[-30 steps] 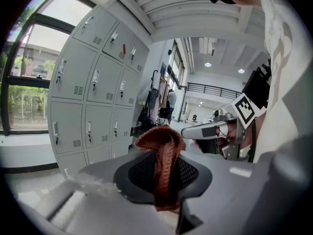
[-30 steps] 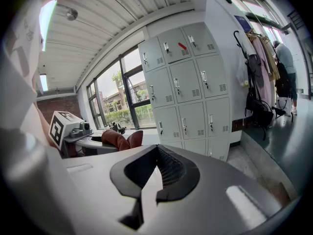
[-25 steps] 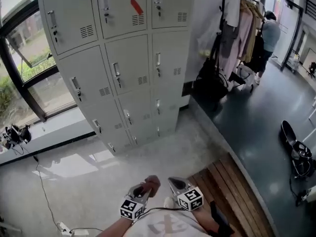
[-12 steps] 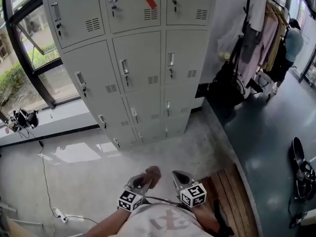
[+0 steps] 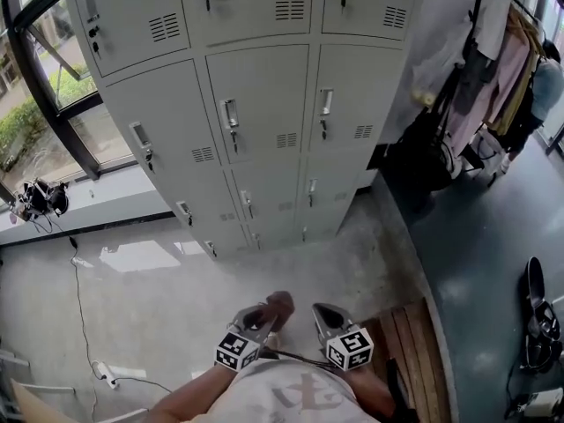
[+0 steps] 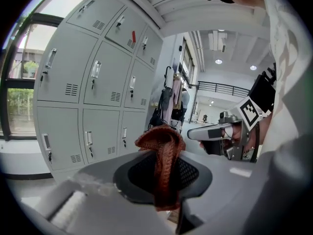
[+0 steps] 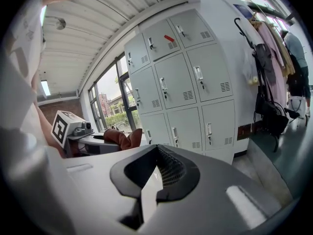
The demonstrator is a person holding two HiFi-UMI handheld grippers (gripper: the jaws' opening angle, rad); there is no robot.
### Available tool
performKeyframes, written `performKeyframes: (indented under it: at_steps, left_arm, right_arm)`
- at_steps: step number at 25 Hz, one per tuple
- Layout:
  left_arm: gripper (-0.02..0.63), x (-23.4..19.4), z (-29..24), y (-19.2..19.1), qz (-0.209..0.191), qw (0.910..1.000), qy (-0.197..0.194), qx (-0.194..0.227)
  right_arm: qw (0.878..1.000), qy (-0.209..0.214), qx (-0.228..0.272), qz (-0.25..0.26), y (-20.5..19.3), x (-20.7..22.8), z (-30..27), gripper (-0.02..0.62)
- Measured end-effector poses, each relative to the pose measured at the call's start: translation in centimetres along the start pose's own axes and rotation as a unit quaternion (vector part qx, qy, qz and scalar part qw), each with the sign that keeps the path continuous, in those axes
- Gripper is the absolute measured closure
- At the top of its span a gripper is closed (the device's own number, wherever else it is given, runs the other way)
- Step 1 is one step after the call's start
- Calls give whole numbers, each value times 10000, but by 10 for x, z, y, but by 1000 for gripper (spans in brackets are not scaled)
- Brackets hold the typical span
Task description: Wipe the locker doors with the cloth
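The left claw (image 5: 263, 314) is clenching a rust-red cloth (image 5: 278, 306), which is bunching between its jaws and folding over their tips. It is hanging low in front of the person, well apart from the lockers (image 5: 264, 113). The right claw (image 5: 322, 314) is sitting just beside it, jaws pressed together on nothing. Both are pointing toward the grey lockers, whose doors are all shut. The lockers are standing on a pale floor (image 5: 150, 298), between a window (image 5: 44, 113) and a rack of clothes (image 5: 493, 69).
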State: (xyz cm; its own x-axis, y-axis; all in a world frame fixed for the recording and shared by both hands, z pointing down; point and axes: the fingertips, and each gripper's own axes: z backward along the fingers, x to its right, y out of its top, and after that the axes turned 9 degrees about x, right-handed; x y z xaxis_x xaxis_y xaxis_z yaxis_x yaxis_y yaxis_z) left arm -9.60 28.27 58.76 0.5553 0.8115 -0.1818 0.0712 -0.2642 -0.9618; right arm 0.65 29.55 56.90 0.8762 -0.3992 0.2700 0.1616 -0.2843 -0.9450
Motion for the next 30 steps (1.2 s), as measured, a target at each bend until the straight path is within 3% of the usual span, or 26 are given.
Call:
performKeyframes:
  at_steps: [7, 13, 17, 24, 27, 30]
  left_arm:
    - [532, -63, -51, 35, -104, 9992, -293, 242]
    - [532, -128, -66, 59, 43, 9993, -241, 282]
    - [532, -160, -71, 63, 79, 9995, -174, 237]
    - [529, -183, -79, 66, 251, 9988, -260, 326]
    - [528, -186, -88, 74, 300, 9980, -346, 433]
    - [528, -196, -106, 80, 298, 9986, -173, 390]
  right_arm:
    - [9995, -259, -44, 194, 28, 36, -60, 588]
    - [9985, -277, 47, 467, 67, 41, -125, 588]
    - [9985, -248, 2, 484, 71, 39, -155, 588]
    - [9991, -300, -54, 305, 75, 68, -190, 588]
    - [9999, -132, -55, 87, 75, 77, -206, 588]
    - [9999, 85, -89, 44, 83, 89, -225, 588]
